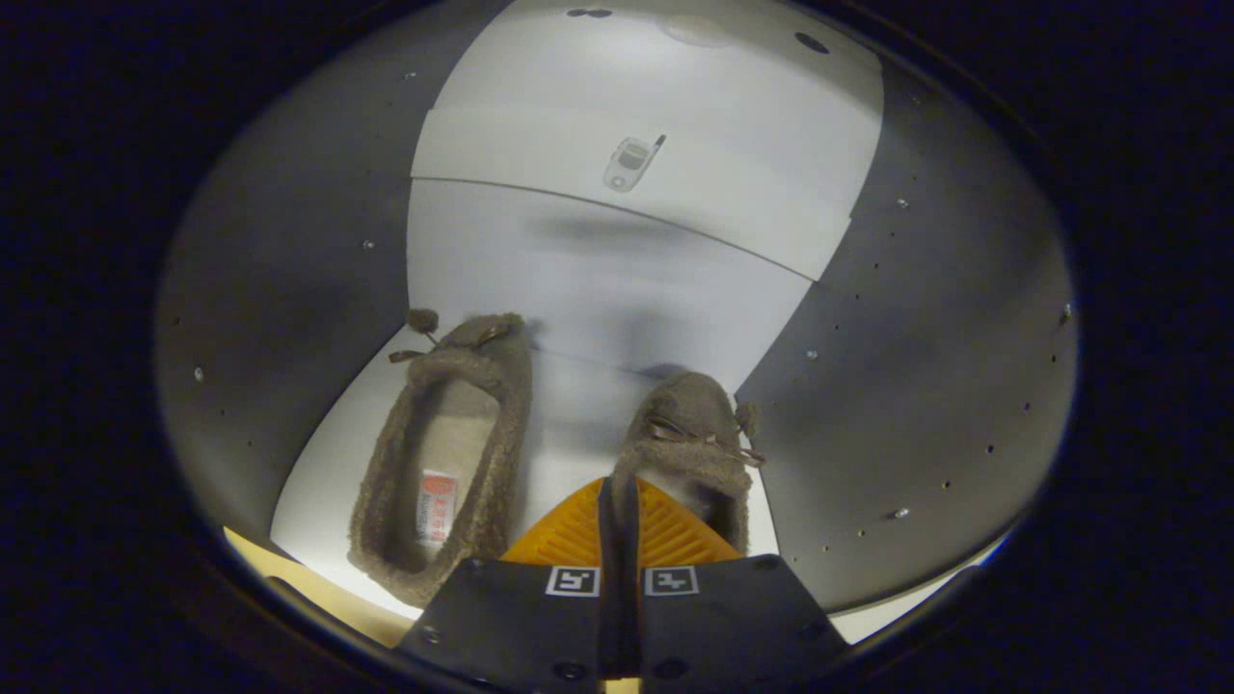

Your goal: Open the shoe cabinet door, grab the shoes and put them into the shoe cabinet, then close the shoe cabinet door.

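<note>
Two brown fuzzy slippers are inside the shoe cabinet, toes pointing toward its white back panel (598,280). The left slipper (453,434) lies flat on the white cabinet floor (569,414), left of my fingers, with its pale insole and a small label showing. The right slipper (689,424) is just ahead of my fingers. My gripper (617,501) is shut on the inner rim of the right slipper's opening; the fingers cover its heel. Whether this slipper rests on the floor or hangs slightly above it I cannot tell.
Grey side walls, left (289,289) and right (916,386), stand close on both sides. A white shelf panel (675,145) runs across above, bearing a small phone-shaped mark (631,164). A pale wooden edge (308,588) lies below the cabinet's front left.
</note>
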{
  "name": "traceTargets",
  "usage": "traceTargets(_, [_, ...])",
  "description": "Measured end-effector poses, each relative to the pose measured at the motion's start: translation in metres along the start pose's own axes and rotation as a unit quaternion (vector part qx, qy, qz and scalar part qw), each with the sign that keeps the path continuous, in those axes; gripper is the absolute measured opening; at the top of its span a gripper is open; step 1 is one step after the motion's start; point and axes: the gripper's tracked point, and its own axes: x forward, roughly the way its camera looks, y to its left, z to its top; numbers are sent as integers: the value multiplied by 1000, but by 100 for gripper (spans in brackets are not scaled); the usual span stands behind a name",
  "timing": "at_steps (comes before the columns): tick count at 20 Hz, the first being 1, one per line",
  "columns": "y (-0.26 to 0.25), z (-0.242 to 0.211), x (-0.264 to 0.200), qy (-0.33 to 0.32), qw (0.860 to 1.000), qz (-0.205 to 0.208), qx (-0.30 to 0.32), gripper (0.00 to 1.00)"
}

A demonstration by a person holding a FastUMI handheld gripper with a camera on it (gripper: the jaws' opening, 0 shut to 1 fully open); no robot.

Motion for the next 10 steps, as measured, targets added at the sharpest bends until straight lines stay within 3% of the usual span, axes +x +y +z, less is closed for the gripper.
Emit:
traceTargets(3, [1, 1, 2, -8, 1000, 10, 13, 3])
traceTargets(6, [0, 2, 3, -14, 997, 29, 66, 3])
traceTargets(10, [-6, 2, 1, -19, 995, 28, 93, 5])
